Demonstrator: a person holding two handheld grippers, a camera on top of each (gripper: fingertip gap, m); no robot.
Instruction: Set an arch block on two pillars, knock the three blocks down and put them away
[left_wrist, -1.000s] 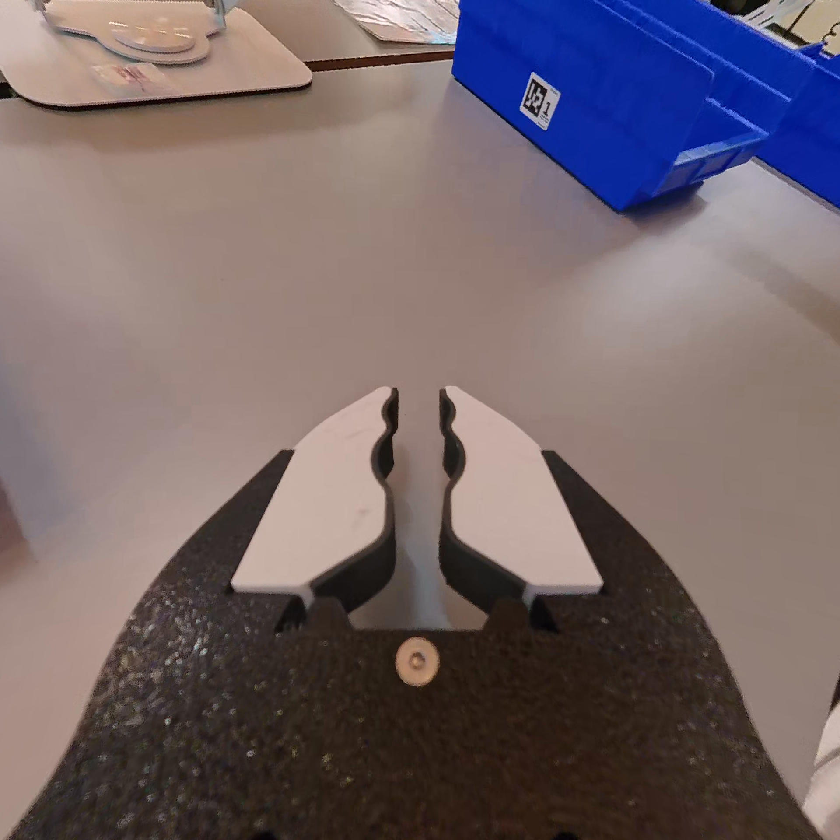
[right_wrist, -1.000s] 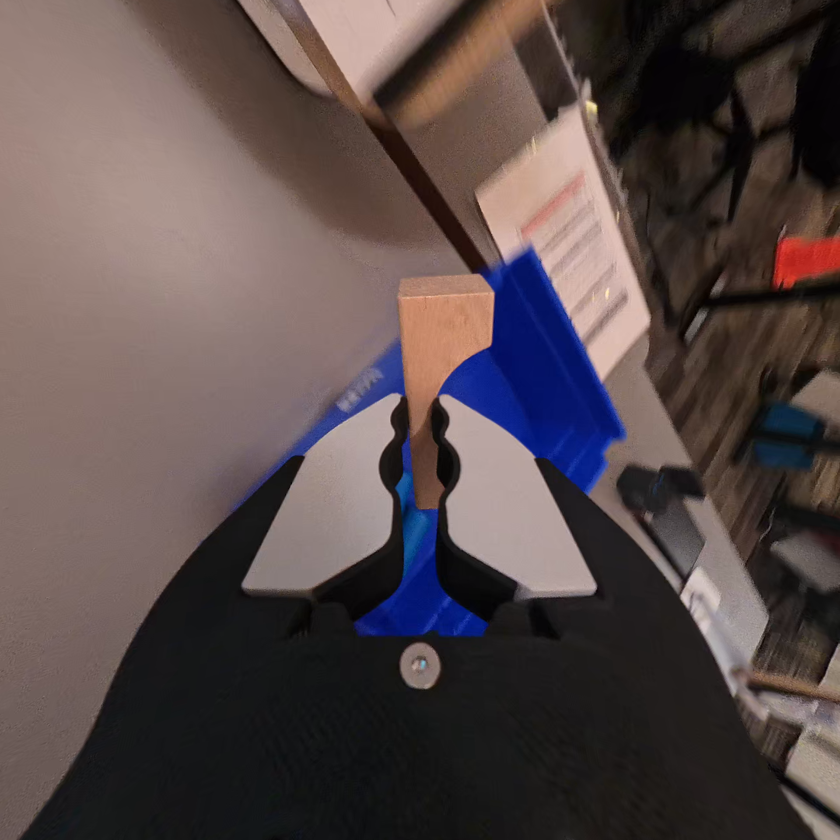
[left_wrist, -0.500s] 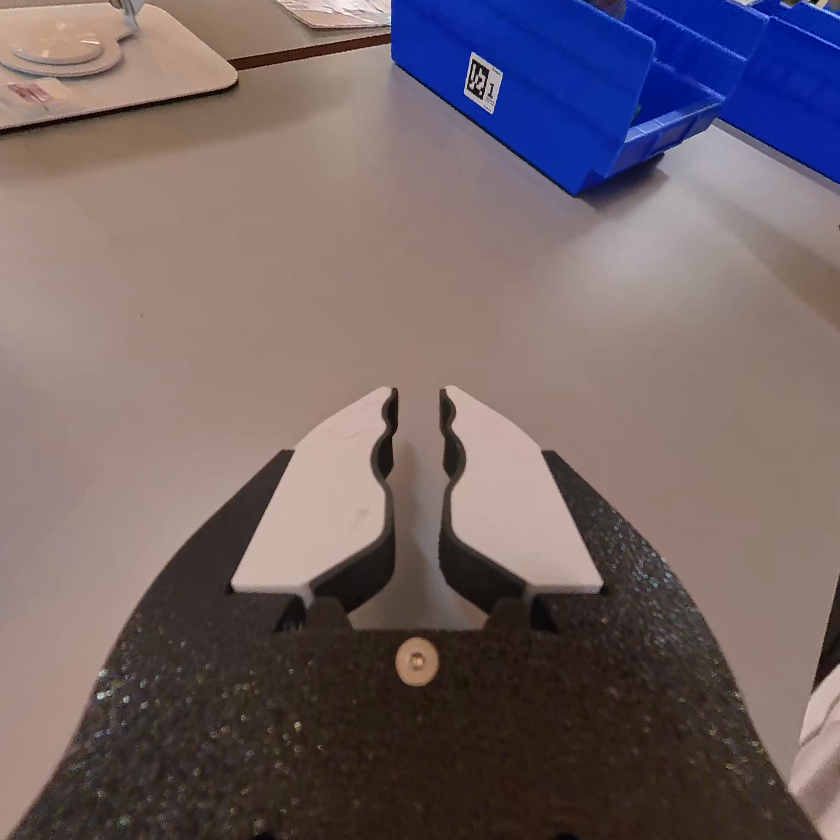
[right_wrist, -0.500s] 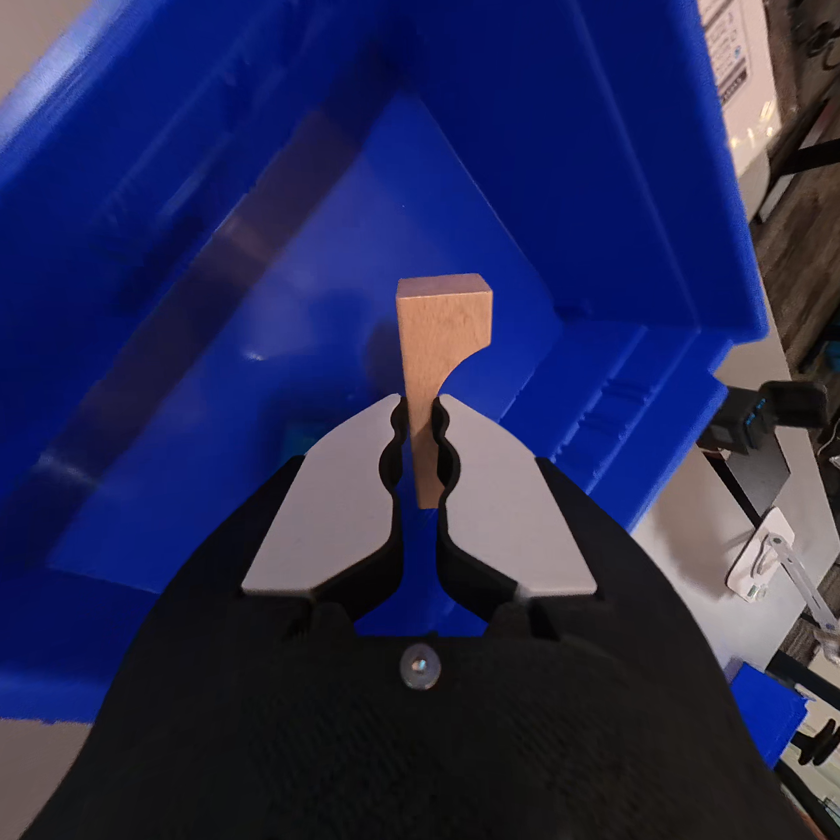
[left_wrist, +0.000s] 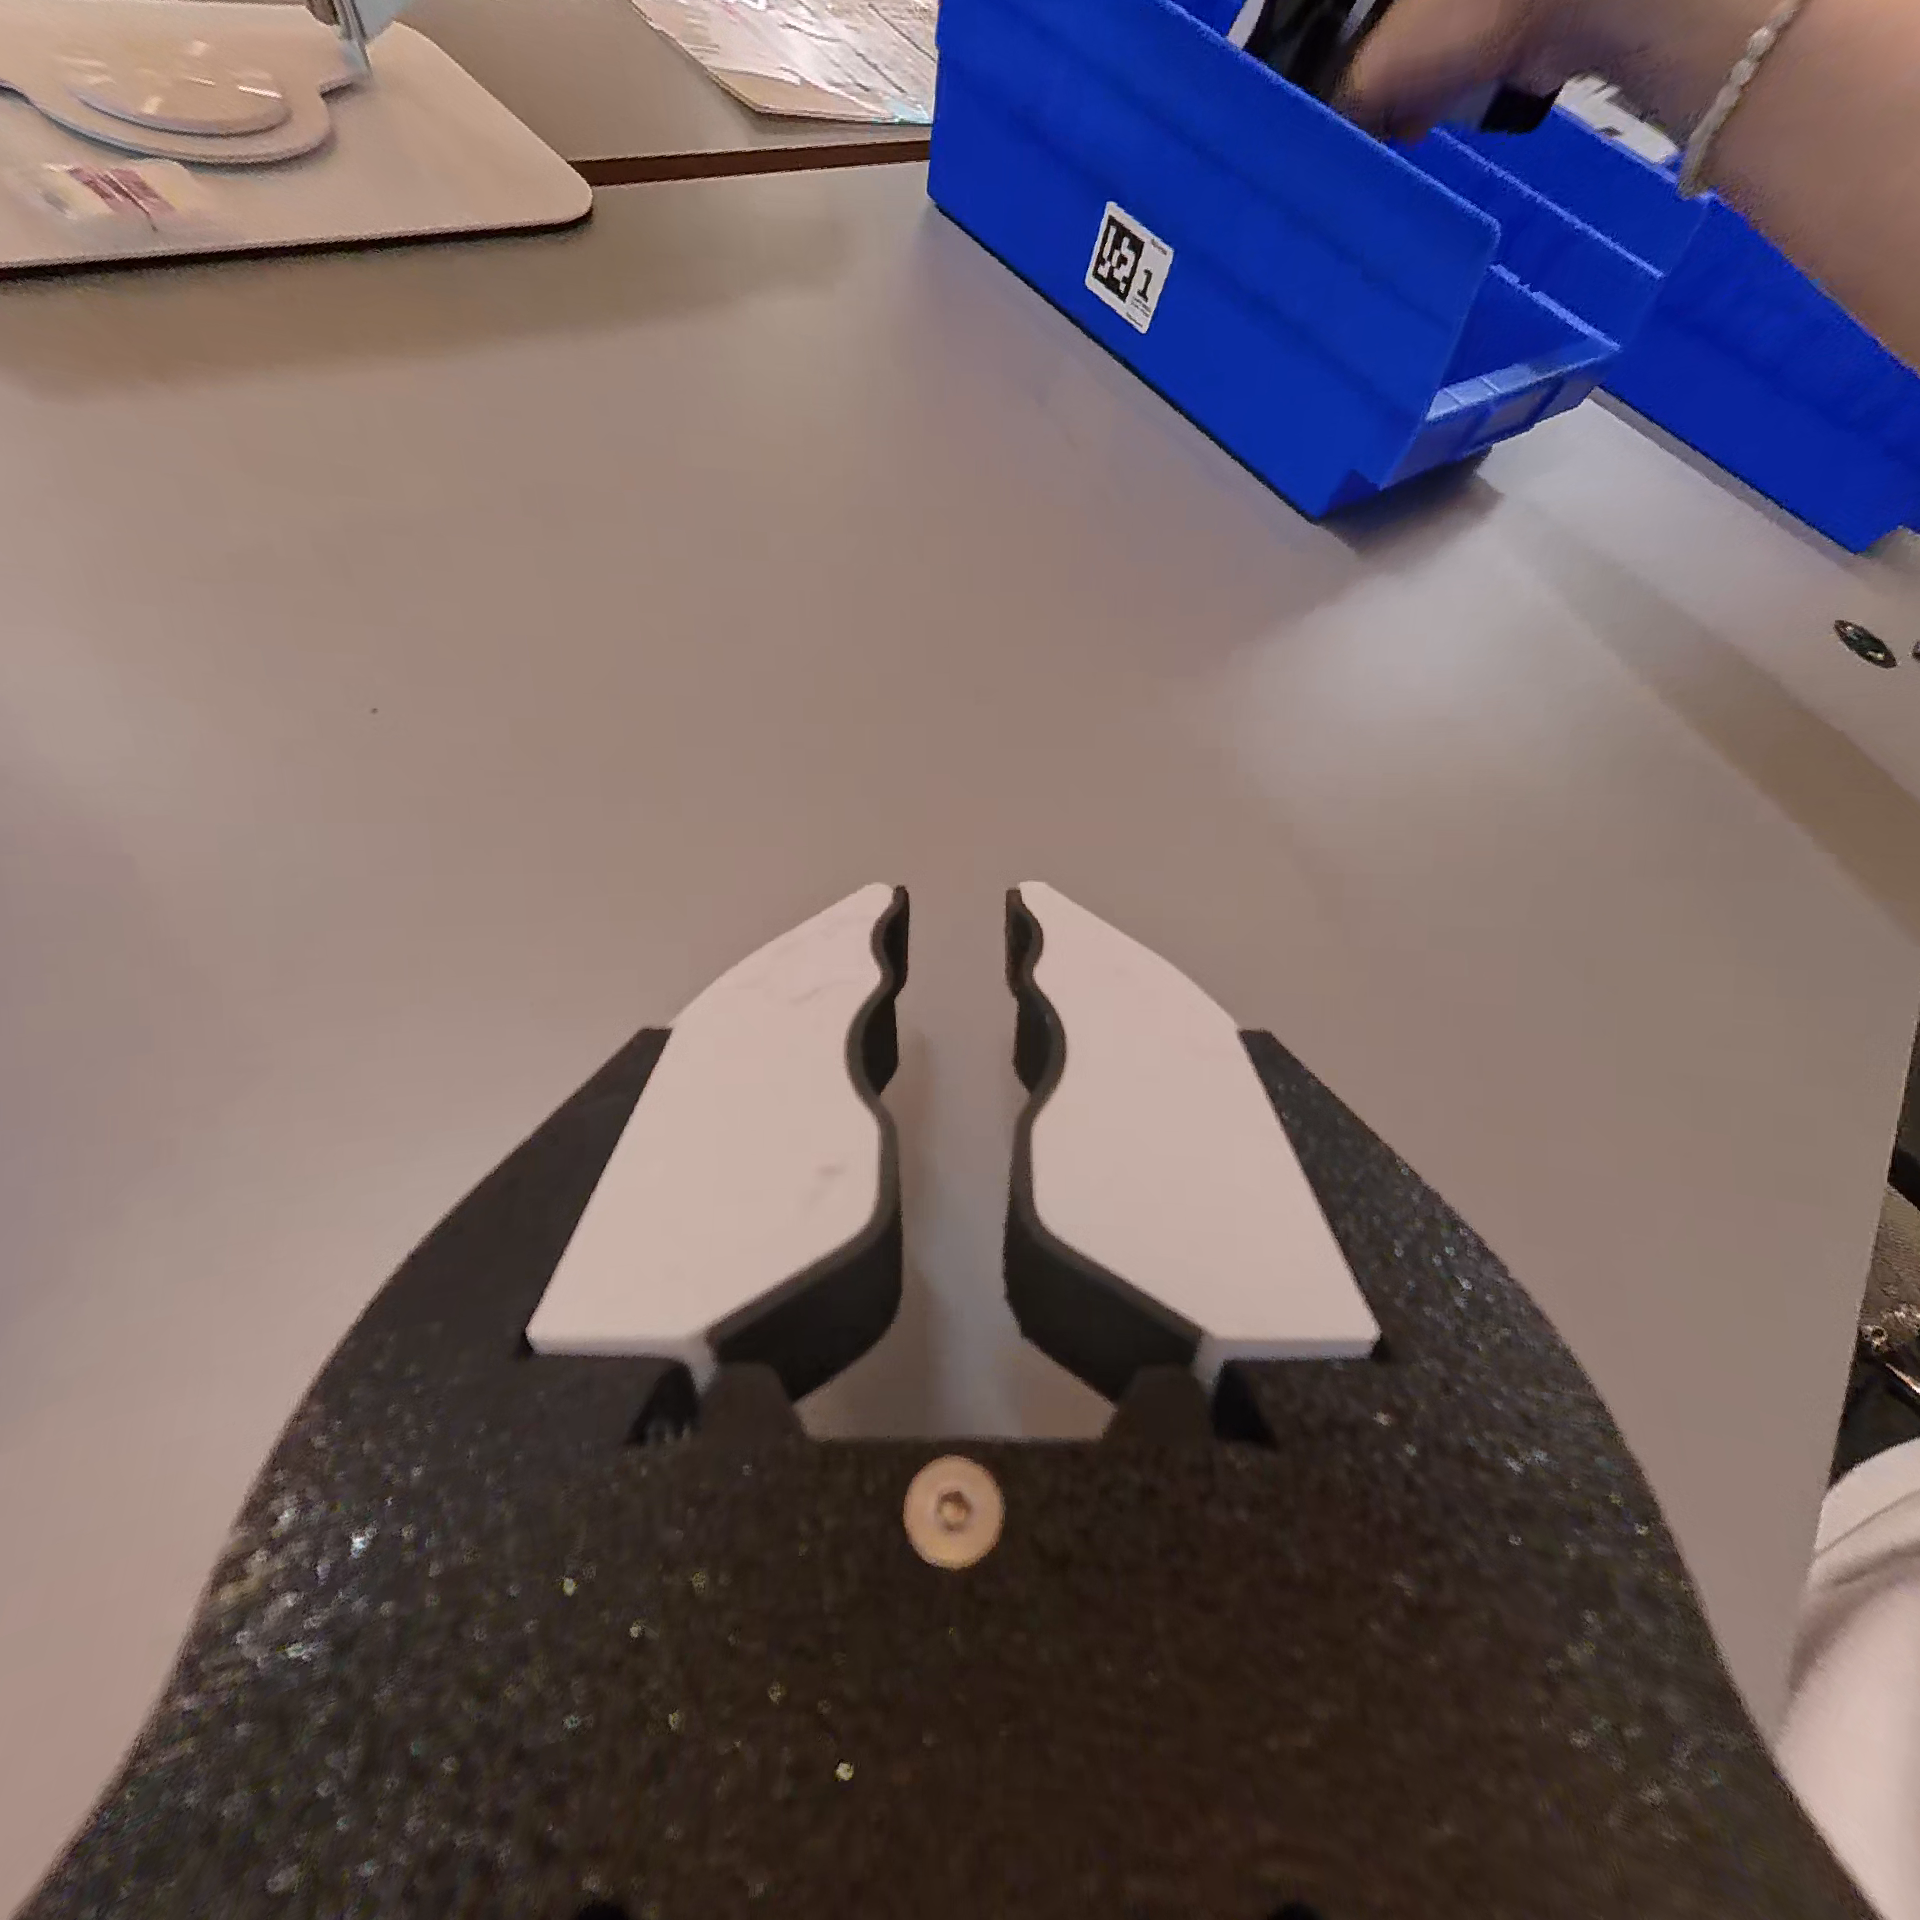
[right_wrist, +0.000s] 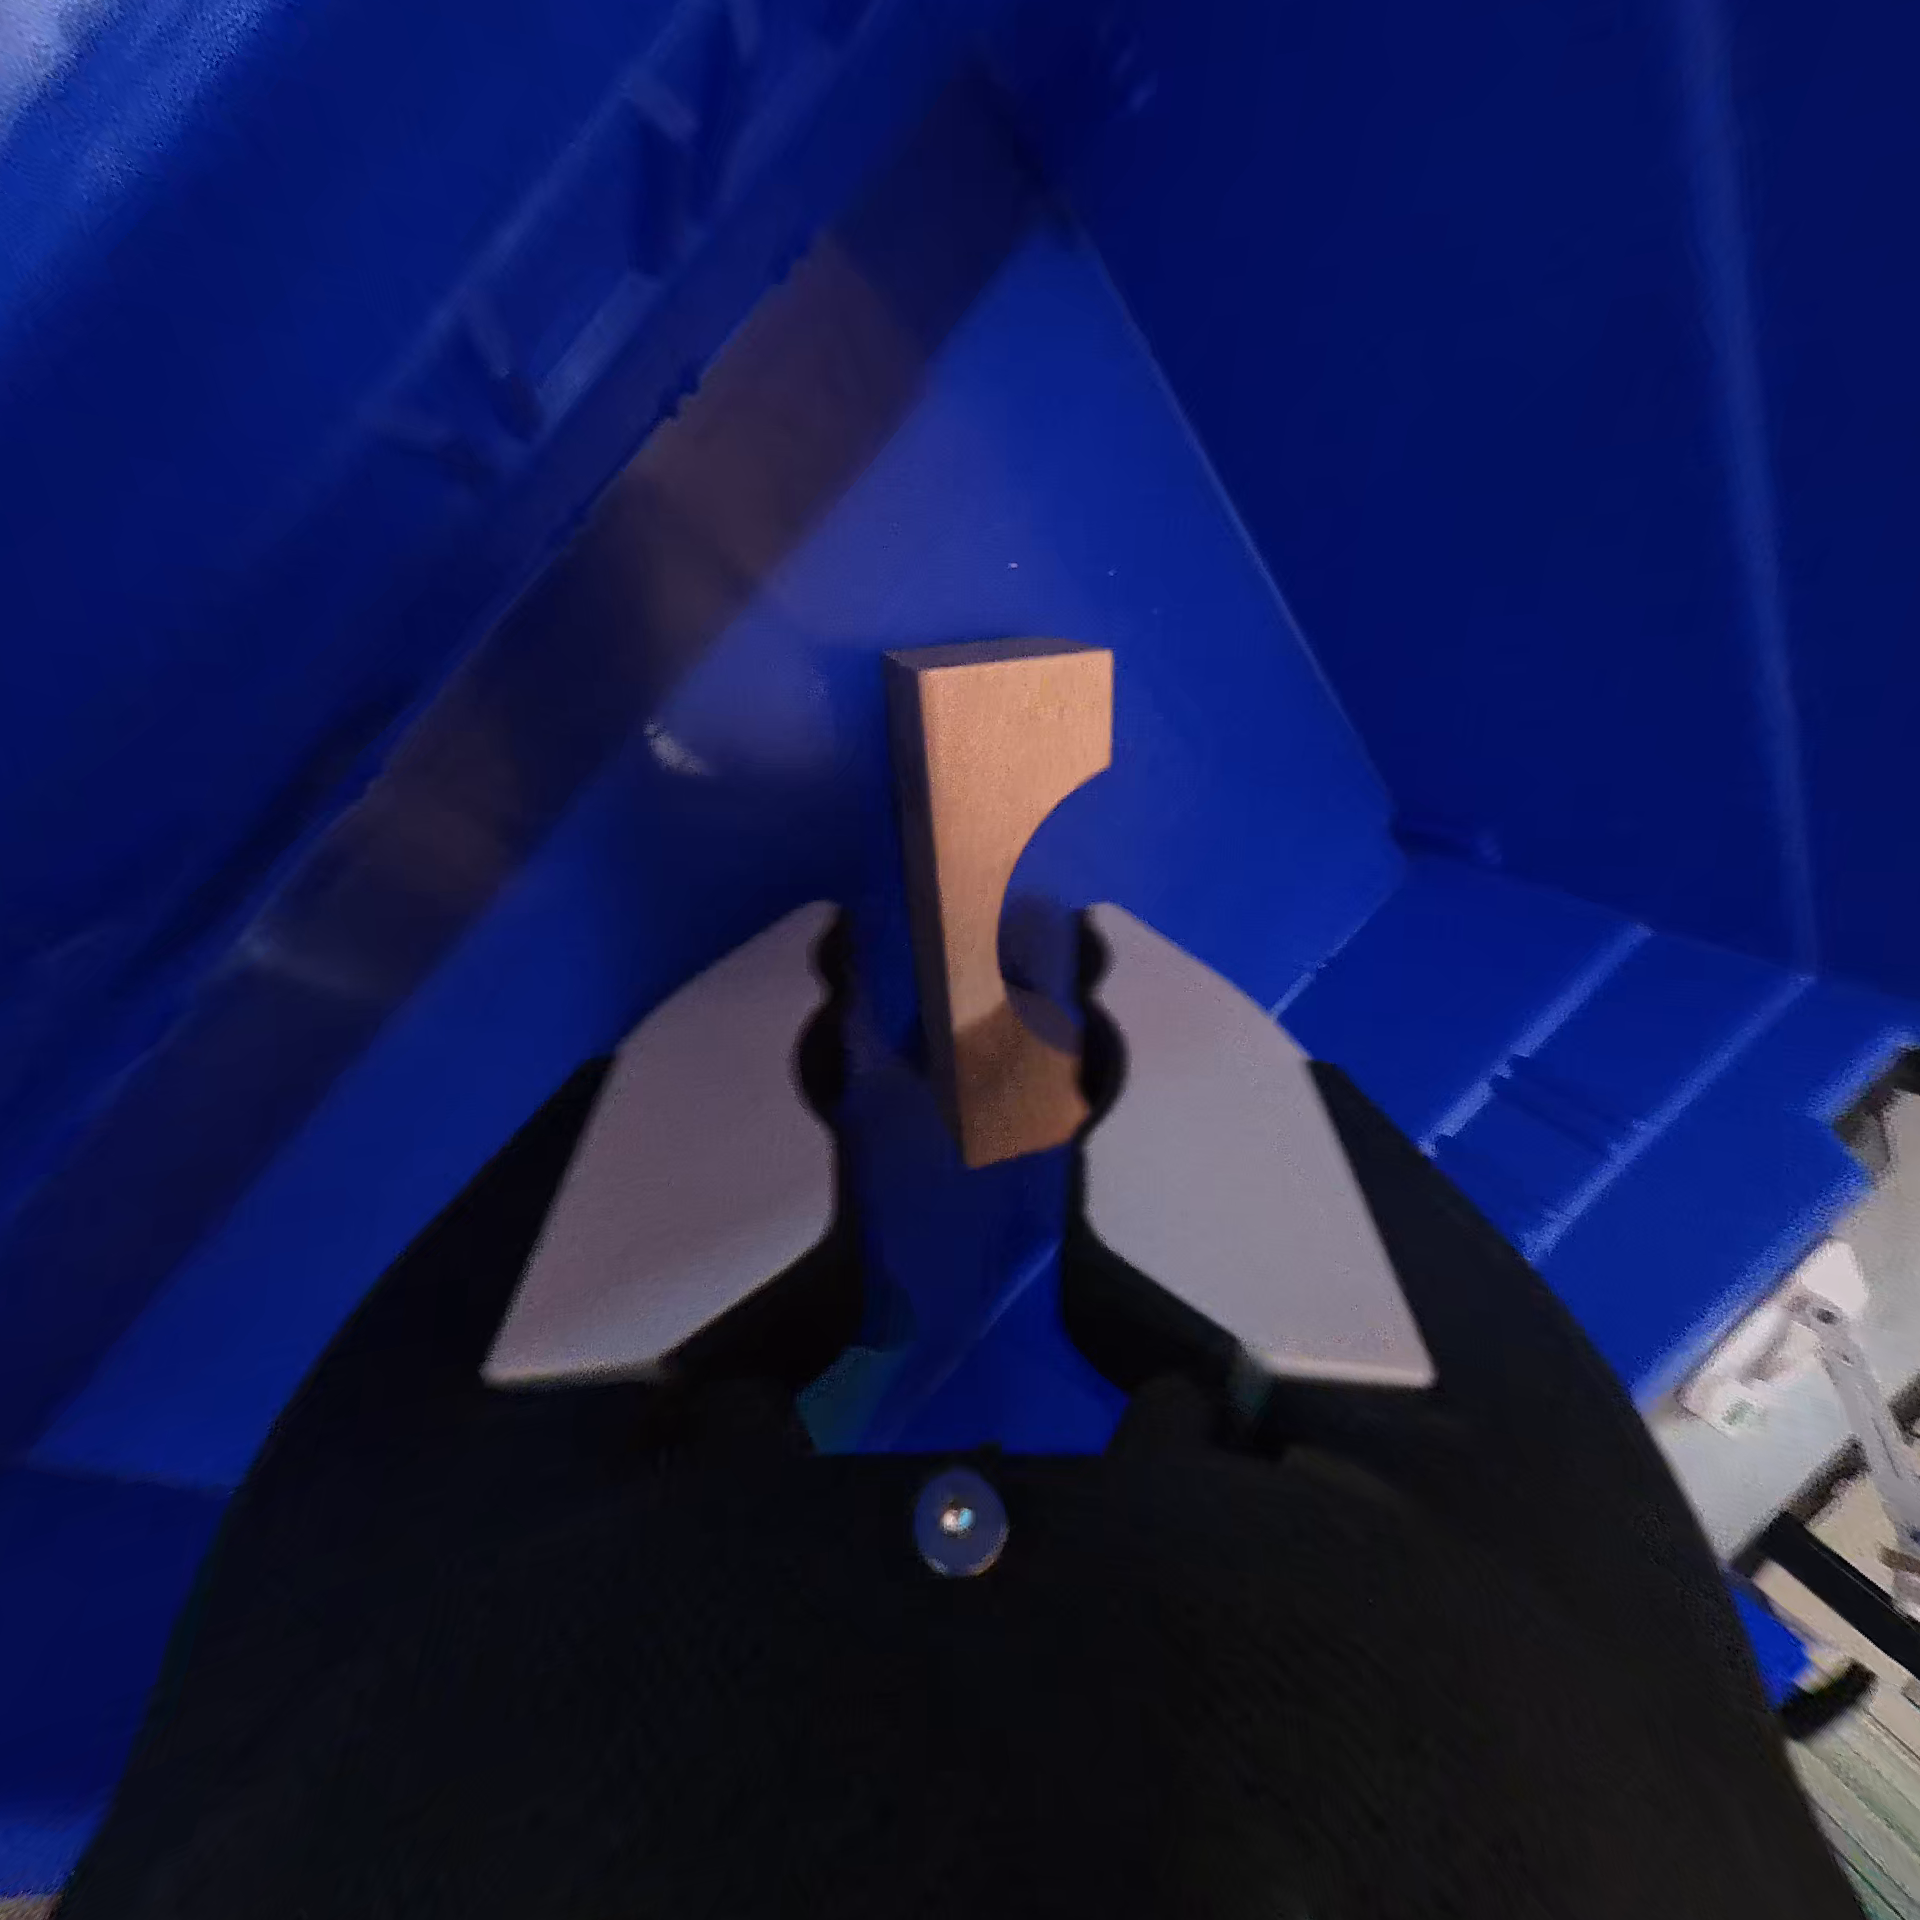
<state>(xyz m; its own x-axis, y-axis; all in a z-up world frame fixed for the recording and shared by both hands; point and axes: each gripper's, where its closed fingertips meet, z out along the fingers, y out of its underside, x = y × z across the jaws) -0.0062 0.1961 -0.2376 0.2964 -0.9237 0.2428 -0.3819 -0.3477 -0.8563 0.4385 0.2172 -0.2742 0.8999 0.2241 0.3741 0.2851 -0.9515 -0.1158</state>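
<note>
Since 0.5 s ago your right tool has gone from clamped on the wooden block to spread apart; block now sits loose between the fingers, its lower corner looks to touch the right finger, clear gap on the other side. Can't tell if it's dropping or resting on sth. Block is over the floor of the blue bin, walls all around, view blurred. Left wrist view shifted a bit too: the bin sits further right, and your hand w/ a bracelet now reaches into it.

Left tool is empty, fingers a little apart, low over the bare gray table, well apart from the bin. Beige mat far left, papers behind.

Block handling, my guess: light, stiff, smooth wood, not fragile. Has a curved cutout on one side, so grip the flat faces at the narrow waist, not the curve.
</note>
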